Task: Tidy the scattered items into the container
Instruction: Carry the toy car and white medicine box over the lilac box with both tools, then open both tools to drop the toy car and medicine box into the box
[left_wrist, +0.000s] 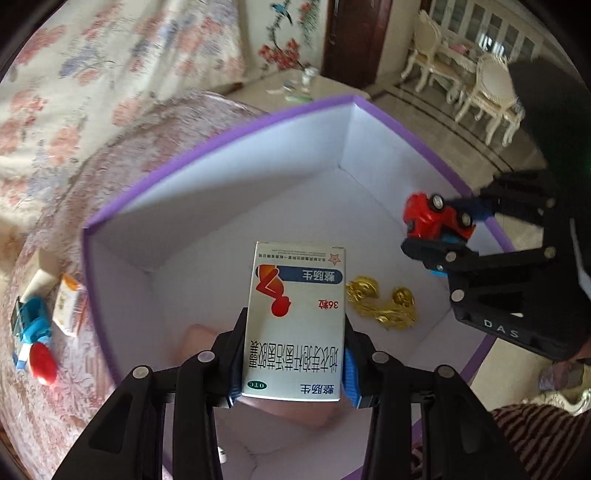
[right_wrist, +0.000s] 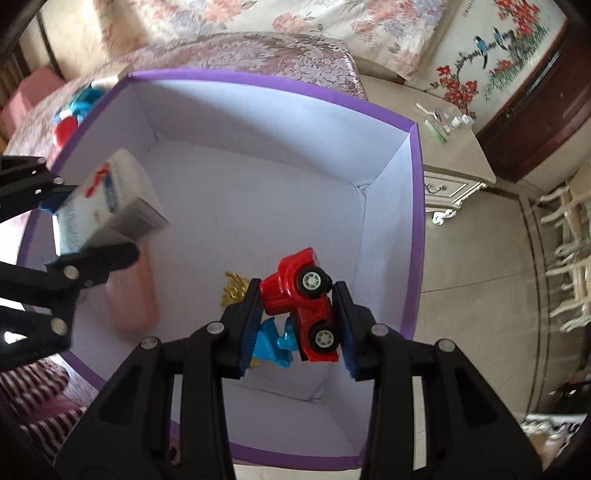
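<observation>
Left claw (left_wrist: 293, 363) clamped, gripping; right claw (right_wrist: 297, 325) clamped, gripping

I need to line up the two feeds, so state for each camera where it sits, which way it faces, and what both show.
Left wrist: on the left gripper, facing down into the purple box; its fingers clamp a medicine box.
Right wrist: on the right gripper, facing down into the box; its fingers clamp a red toy truck.
Shared: box, both grippers, both loads, gold ornament.

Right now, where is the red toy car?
The red toy car is clamped in the right gripper, held above the open purple box, just over the gold toy lying on the box floor.
</observation>
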